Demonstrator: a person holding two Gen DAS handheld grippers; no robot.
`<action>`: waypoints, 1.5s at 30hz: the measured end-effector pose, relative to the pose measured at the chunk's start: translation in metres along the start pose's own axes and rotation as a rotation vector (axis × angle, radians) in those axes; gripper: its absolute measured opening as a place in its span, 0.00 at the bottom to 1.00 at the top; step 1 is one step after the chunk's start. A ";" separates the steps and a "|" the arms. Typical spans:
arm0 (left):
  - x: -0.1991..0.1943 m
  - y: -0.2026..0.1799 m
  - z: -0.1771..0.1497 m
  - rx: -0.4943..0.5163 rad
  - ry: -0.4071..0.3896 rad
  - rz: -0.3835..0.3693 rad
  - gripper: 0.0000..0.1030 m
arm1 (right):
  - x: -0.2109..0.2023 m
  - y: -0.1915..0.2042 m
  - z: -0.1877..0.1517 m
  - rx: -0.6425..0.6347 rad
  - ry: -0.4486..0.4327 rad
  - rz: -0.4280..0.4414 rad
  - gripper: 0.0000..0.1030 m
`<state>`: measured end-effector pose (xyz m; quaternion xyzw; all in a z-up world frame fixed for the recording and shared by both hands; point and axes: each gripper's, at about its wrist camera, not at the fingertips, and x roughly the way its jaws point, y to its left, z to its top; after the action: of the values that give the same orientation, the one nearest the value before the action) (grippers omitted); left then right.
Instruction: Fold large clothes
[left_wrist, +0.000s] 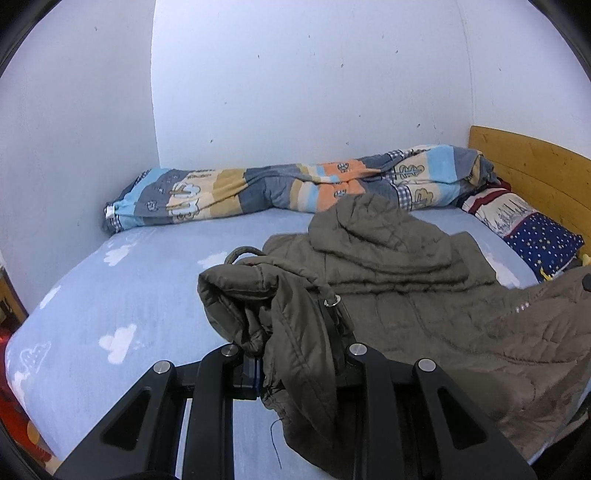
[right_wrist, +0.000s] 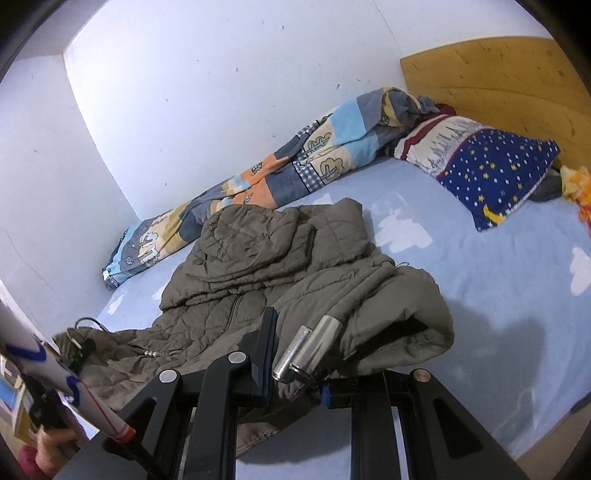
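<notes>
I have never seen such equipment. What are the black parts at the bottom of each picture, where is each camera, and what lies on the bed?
The black parts are two hand-held grippers; a person carries one in each hand. Each picture comes from a camera mounted on one gripper, looking forward along its jaws.

In the left camera's picture, the left gripper has its jaws shut on an edge of a brown quilted coat. In the right camera's picture, the right gripper pinches another part of the coat, beside its metal cord ends.

The coat lies on a blue sheet with white clouds. A rolled patterned blanket lies along the wall, and a starry pillow by the wooden headboard.
</notes>
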<state>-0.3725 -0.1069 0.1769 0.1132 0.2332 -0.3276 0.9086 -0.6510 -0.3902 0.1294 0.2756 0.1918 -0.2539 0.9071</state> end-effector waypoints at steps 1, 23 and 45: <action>0.003 -0.001 0.005 -0.003 -0.002 -0.002 0.22 | 0.003 0.000 0.004 0.000 0.001 0.005 0.19; 0.124 0.000 0.158 -0.096 0.001 -0.104 0.22 | 0.085 0.031 0.169 -0.019 -0.013 0.062 0.19; 0.254 0.105 0.196 -0.371 0.089 -0.110 0.46 | 0.359 -0.016 0.230 0.058 0.168 -0.201 0.20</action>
<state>-0.0637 -0.2349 0.2259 -0.0548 0.3352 -0.3229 0.8834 -0.3259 -0.6663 0.1258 0.3016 0.2865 -0.3251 0.8493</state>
